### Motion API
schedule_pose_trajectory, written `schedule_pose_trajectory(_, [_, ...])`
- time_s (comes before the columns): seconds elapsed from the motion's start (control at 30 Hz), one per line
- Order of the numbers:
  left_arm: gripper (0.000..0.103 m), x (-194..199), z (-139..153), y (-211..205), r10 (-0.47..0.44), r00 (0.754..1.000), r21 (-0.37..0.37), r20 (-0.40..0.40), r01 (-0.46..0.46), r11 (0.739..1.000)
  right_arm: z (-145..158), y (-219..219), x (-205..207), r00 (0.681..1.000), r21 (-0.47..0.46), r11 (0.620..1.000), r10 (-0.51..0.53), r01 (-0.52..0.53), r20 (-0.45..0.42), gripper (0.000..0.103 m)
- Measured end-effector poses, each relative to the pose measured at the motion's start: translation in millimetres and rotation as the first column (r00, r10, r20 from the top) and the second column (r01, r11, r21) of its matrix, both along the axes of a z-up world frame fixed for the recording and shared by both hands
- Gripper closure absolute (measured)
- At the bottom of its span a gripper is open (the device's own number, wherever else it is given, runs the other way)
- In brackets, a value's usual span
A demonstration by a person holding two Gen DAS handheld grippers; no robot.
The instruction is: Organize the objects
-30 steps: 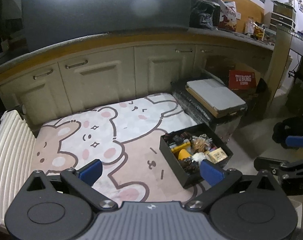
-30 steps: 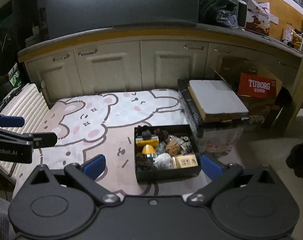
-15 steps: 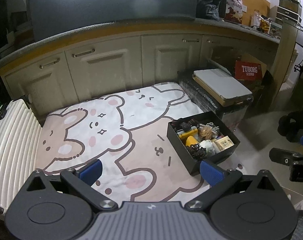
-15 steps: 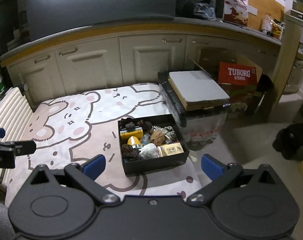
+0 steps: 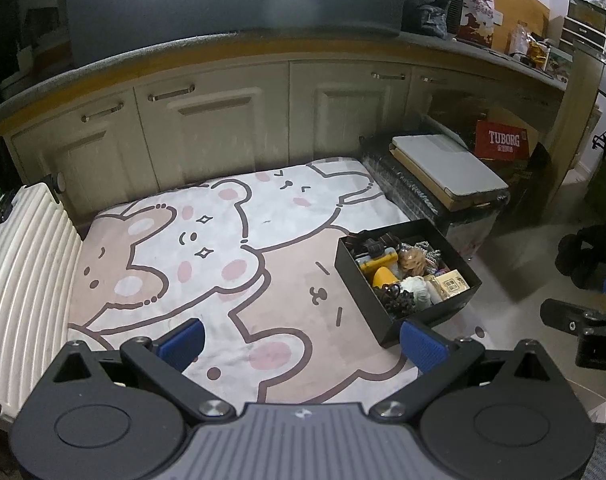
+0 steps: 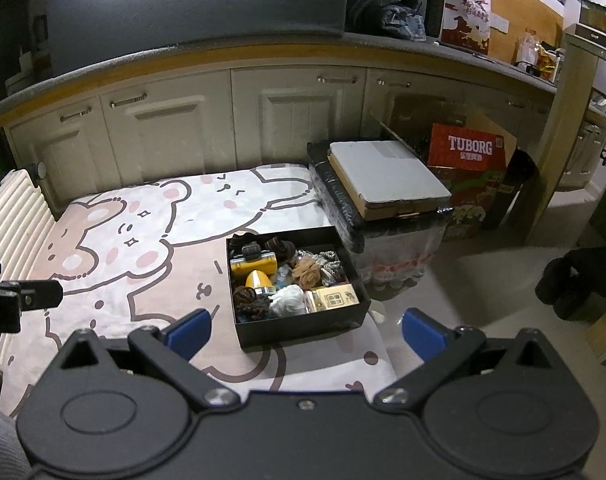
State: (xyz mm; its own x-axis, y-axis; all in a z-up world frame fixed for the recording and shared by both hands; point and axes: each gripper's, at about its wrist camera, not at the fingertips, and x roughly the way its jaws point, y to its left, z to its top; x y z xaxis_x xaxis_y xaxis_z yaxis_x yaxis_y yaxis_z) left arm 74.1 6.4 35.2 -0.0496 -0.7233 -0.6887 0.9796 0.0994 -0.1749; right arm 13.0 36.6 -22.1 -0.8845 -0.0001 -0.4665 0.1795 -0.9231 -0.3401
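From the left wrist, the left gripper [image 5: 301, 336] hangs above a cartoon bear blanket [image 5: 207, 264] with its blue fingers [image 5: 183, 342] spread wide and nothing between them. The black box [image 5: 387, 312] sits on the blanket's right side, well ahead and to the right of the fingers, packed with small items: a yellow case [image 5: 377, 262], a yellow cone-shaped piece [image 5: 384, 277], a white wad [image 5: 416, 286], dark tangled cords [image 5: 399, 300] and a small printed carton [image 5: 453, 282]. The right gripper [image 5: 583, 316] shows at the far right edge. A ribbed white suitcase [image 5: 19, 280] lies along the blanket's left side.

From the right wrist, the right gripper [image 6: 305, 330] hovers just short of the black box [image 6: 299, 328], fingers [image 6: 421, 332] likewise wide and empty. The contents read more clearly here: yellow case [image 6: 253, 264], yellow cone-shaped piece [image 6: 257, 280], brown fuzzy ball [image 6: 307, 274], twisted grey rope [image 6: 329, 264], white wad [image 6: 289, 300], printed carton [image 6: 337, 298], dark tangled cords [image 6: 249, 302]. The left gripper [image 6: 7, 296] pokes in at the left edge.

All of these look light. The rope, cords, ball and wad are probably soft and will squash and snag on neighbours, so pinch them at the bulk and lift slowly. The case and carton look rigid; take them across their narrow sides. The cone may be smooth and slip; grip low, near its base. The box itself probably has stiff thin walls, best clamped at a rim.
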Motion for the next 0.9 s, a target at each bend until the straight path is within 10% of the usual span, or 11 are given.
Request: schedule_pose_trajectory(0.9, [0.001,8.4,-2.9,2.9,-0.077,0.997,-0.003,0.008,0.077,0.997,0.8,2.9,-1.0,1.0,-0.004,1.0,0.0,0.0,0.01,0.0])
